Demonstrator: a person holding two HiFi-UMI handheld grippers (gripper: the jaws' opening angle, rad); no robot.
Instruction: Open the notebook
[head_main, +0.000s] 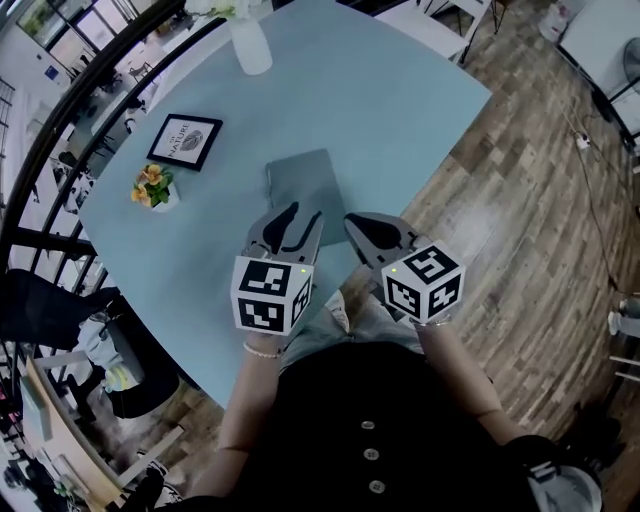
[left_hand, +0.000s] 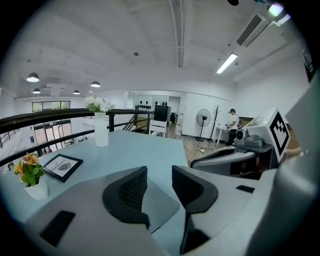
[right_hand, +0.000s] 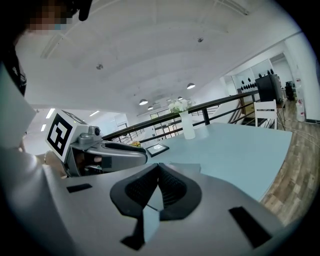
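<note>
1. Notebook (head_main: 305, 180): grey, closed, flat, approx. centre of pale blue worktop (head_main: 400, 110), near edge just beyond both gripper tips.
2. Left hand-held gripper (left_hand: 160, 175): jaws apart, nothing betw. them; notebook cover seen thru the gap. Over notebook's near-left corner.
3. Right hand-held gripper (right_hand: 158, 167): jaws together at tips, empty; just right of left one, near notebook's near-right corner.
4. Framed print (head_main: 185, 142): flat, far left of notebook.
5. Flower pot (head_main: 153, 187): small, near side of print.
6. White vase (head_main: 250, 45): upright, far edge.
</note>
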